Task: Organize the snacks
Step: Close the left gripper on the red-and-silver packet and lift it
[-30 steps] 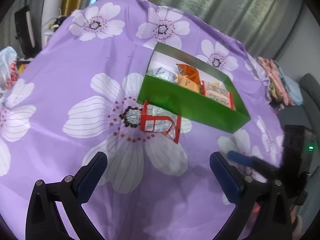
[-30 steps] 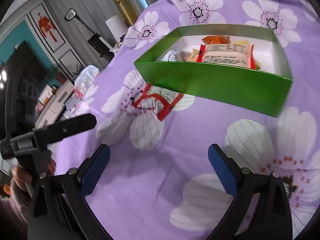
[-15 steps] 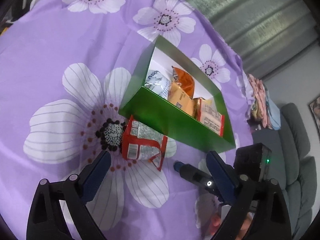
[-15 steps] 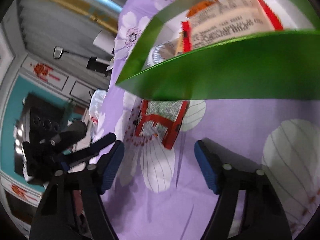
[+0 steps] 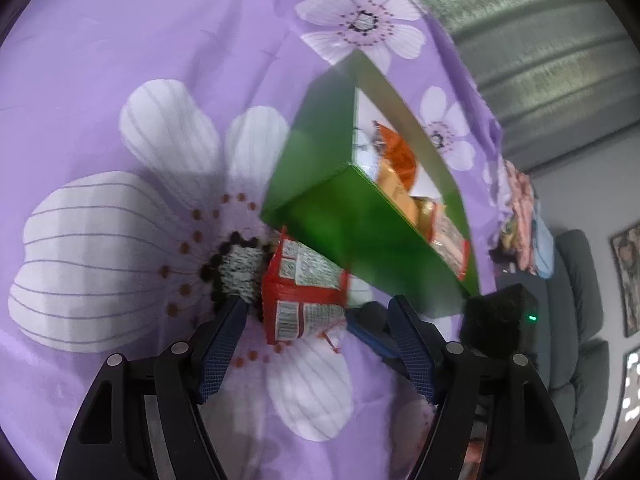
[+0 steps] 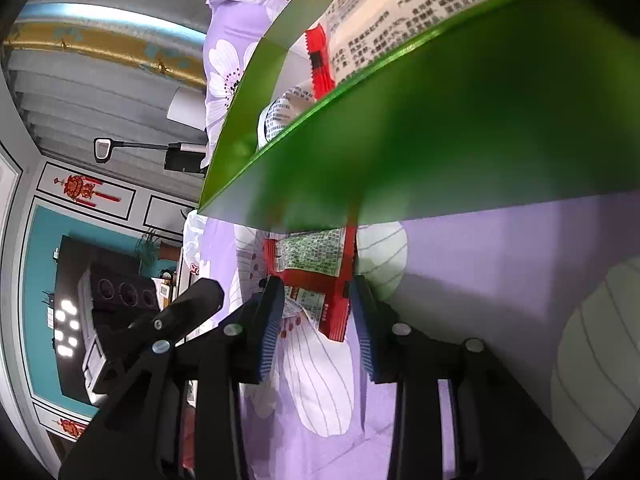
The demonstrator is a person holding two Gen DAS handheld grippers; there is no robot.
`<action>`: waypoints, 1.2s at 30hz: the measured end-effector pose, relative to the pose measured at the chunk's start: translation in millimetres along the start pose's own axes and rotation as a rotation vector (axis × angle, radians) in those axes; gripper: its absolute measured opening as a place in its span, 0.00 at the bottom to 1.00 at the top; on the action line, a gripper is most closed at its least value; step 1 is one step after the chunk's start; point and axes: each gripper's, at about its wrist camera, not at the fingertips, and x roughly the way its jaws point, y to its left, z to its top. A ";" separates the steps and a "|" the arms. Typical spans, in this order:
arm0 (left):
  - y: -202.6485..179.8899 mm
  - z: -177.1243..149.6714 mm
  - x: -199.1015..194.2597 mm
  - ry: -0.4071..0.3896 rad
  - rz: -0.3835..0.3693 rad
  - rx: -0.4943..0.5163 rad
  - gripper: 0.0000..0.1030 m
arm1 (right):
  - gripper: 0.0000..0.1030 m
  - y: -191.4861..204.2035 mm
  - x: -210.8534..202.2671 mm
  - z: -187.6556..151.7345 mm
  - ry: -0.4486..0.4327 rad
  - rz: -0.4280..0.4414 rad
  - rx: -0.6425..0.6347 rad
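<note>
- The red snack packet point(image 5: 306, 296) lay on the purple flowered cloth point(image 5: 120, 60), touching the near wall of the green box point(image 5: 360, 236).
- The right gripper point(image 6: 316, 300) had just been closing and now pinched the packet.
- The left gripper point(image 5: 316, 320), also closing, was not yet touching it.

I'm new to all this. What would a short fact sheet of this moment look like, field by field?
Surface: purple flowered cloth
Container: green box, open top, several snack packets inside
Loose item: red snack packet on the cloth against the box's outer wall
Left gripper: jaws have just been closing, the packet lies between them, not yet pressed
Right gripper: jaws have just been closing, pads at the packet's two sides
</note>
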 end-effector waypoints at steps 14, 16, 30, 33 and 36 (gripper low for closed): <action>13.6 4.2 0.3 0.016 0.046 -0.013 0.34 | 0.31 20.8 16.5 -4.4 -0.042 -0.030 -0.062; 19.4 5.1 -1.2 0.019 0.046 -0.026 0.30 | 0.18 14.1 15.7 -3.3 -0.035 -0.015 -0.054; -0.2 -7.5 -14.2 -0.007 0.020 0.031 0.27 | 0.06 10.9 -2.8 -15.7 -0.040 0.067 -0.107; -9.4 -12.5 -14.7 -0.003 0.002 0.046 0.27 | 0.06 9.2 -9.6 -15.7 -0.056 0.080 -0.101; -18.5 -18.3 -16.0 0.001 -0.013 0.055 0.27 | 0.06 10.1 -19.5 -16.1 -0.070 0.080 -0.108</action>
